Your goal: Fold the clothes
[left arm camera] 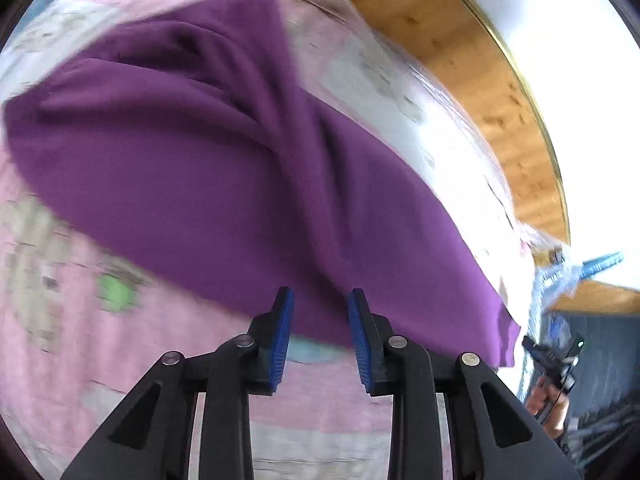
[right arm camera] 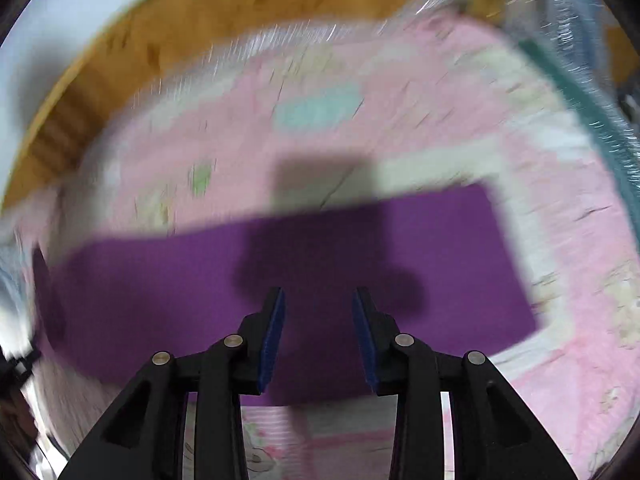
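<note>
No text, label, brand, number or sign can be read in either view. The pink patterned sheet [right arm camera: 460,92] carries printed shapes, such as a teal patch toward 12 o'clock in the right wrist view and a green one toward 8 o'clock in the left wrist view, but blur leaves them as colour only, with no letters. The purple cloth [left arm camera: 192,184] is plain.

Your garment [left arm camera: 224,152] lies spread on the bed cover [left arm camera: 60,340], filling the middle of the frame; the wooden headboard [left arm camera: 480,72] runs behind it at upper right. Your left gripper [left arm camera: 320,336] sits at its near edge.
</note>
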A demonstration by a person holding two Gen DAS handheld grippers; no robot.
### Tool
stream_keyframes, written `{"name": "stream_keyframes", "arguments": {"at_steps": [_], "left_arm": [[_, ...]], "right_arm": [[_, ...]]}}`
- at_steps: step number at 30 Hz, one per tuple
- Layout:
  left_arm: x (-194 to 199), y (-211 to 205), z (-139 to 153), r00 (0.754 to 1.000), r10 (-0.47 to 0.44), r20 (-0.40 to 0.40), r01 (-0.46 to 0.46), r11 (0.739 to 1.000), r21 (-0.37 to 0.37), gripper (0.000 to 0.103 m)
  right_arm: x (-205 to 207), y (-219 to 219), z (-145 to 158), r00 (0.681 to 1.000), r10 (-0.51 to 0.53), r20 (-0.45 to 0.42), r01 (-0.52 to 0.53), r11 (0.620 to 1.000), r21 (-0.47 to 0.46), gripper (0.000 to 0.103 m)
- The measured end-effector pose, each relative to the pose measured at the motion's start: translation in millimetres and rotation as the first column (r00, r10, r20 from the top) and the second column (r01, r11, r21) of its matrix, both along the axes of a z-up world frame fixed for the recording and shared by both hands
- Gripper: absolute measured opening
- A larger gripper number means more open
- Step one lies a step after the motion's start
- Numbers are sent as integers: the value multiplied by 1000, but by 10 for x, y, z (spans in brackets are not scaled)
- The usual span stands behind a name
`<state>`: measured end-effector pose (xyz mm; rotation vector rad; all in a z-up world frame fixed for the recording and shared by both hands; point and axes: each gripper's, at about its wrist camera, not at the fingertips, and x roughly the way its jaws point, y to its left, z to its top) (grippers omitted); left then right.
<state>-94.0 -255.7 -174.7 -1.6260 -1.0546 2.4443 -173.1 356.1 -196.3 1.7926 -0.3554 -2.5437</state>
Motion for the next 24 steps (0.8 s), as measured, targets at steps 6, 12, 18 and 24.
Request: {"name": "stream_keyframes", "arguments": {"at_steps": [6, 12, 18, 24], "left_arm": [[-51, -1256, -161, 988, 157, -7, -157, 986, -54, 30], [98, -2631, -439, 949, 314, 8, -314, 949, -34, 7], [215, -2213, -96, 966, 256, 27, -250, 959, -130, 12], [-560, -1675, 580, 994, 77, -77, -79, 997, -23, 63]], "right_arm": [[44, -49, -227, 996, 8, 85, -18, 993, 119, 31], [-189, -288, -166, 978, -25, 207, -38, 954, 297, 31], [-252, -727, 311, 988, -118, 103, 83, 952, 295, 40], [-71, -894, 6, 974, -156, 164, 109, 959, 260, 42]]}}
